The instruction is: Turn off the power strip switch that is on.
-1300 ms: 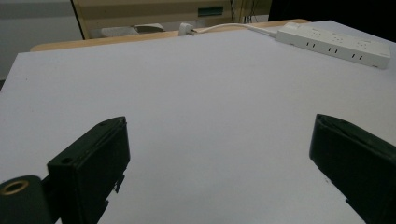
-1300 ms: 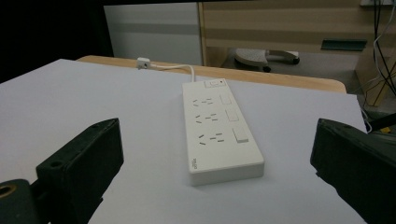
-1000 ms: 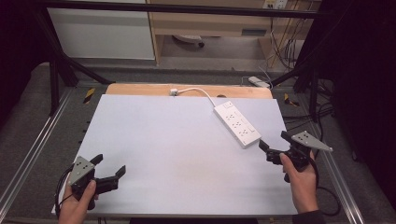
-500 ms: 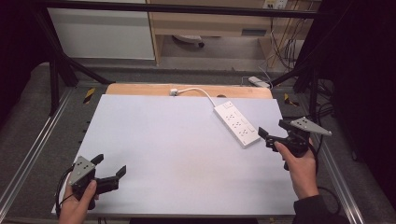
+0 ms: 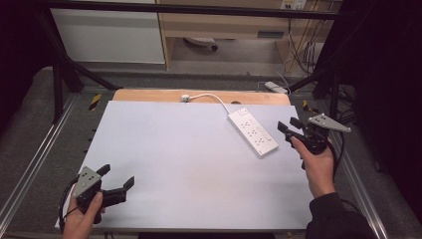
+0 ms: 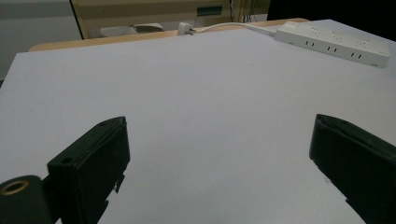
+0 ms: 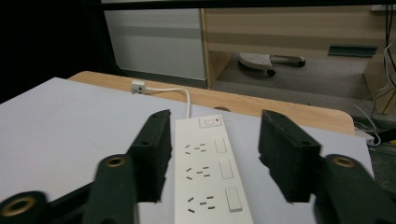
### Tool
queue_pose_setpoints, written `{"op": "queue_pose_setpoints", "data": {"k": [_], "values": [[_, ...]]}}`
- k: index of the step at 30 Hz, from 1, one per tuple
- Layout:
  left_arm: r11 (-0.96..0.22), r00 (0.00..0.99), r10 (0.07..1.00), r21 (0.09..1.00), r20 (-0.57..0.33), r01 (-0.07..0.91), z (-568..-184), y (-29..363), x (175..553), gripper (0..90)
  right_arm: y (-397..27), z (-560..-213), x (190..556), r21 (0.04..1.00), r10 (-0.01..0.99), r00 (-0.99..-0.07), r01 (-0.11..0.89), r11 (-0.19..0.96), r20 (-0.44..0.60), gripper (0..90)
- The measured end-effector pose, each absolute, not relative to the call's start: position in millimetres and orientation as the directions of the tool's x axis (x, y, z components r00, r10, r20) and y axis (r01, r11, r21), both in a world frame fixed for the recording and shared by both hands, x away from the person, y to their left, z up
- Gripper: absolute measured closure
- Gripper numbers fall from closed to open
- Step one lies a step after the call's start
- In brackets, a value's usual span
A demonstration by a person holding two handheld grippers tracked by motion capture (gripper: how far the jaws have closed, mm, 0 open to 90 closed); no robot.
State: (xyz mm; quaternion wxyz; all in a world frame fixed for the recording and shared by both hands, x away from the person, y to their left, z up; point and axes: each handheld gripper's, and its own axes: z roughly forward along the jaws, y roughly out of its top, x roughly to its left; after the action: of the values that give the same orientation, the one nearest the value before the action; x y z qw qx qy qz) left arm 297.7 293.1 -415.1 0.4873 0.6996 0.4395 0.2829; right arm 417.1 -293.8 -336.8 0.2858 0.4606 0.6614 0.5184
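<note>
**Right gripper lined up on power strip, not yet gripping; left gripper idle**

The right gripper (image 5: 287,130) is held in the person's right hand (image 5: 317,164) at the far right edge of the bench (image 5: 164,144). Its jaws have just been closing and now stand partly apart. In the right gripper view the power strip (image 7: 208,172) lies straight ahead of this gripper (image 7: 212,154), framed between the two black jaws, with a gap visible on each side. No pad presses on the casing, so the strip is not grasped. In the high view the strip (image 5: 252,132) lies flat on the bench, just beside the jaw tips, on the side towards the bench's middle.

The strip's switch end, with its red indicator, points away from the right gripper. Its white cable (image 5: 209,97) runs on from that end to a plug (image 5: 184,98) lying on the wooden strip at the bench's far edge.

The left gripper (image 5: 118,181) is held in the left hand (image 5: 82,219) at the near left corner of the bench. Its jaws stand wide apart with nothing between them. From this gripper (image 6: 219,154) the power strip (image 6: 334,42) lies well apart, ahead and to its right.
</note>
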Motion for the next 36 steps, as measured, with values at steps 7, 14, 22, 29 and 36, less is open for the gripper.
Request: {"op": "queue_pose_setpoints", "data": {"k": [7, 14, 22, 29, 36], "values": [[-0.137, 0.454, 0.890, 0.931, -0.034, 0.339, -415.3, 293.3, 297.9, 4.9, -293.1, -340.3, 427.0, 0.953, 0.913, -0.405, 0.293, 0.071, 0.057, 77.5], [-0.134, 0.456, 0.889, 0.931, -0.038, 0.340, -415.6, 293.3, 298.2, 4.9, -294.5, -343.9, 437.3, 0.951, 0.918, -0.392, 0.301, 0.072, 0.055, 90.0], [-0.134, 0.455, 0.890, 0.931, -0.038, 0.340, -415.5, 293.5, 298.3, 4.9, -295.7, -348.7, 449.7, 0.945, 0.923, -0.382, 0.319, 0.076, 0.055, 90.0], [-0.134, 0.452, 0.892, 0.932, -0.035, 0.337, -415.0, 293.8, 298.2, 4.9, -295.9, -349.6, 459.0, 0.939, 0.928, -0.371, 0.334, 0.086, 0.047, 90.0], [-0.129, 0.452, 0.891, 0.931, -0.042, 0.340, -415.2, 293.3, 298.4, 5.0, -291.3, -354.8, 465.7, 0.930, 0.926, -0.375, 0.352, 0.106, 0.036, 90.0]]}}
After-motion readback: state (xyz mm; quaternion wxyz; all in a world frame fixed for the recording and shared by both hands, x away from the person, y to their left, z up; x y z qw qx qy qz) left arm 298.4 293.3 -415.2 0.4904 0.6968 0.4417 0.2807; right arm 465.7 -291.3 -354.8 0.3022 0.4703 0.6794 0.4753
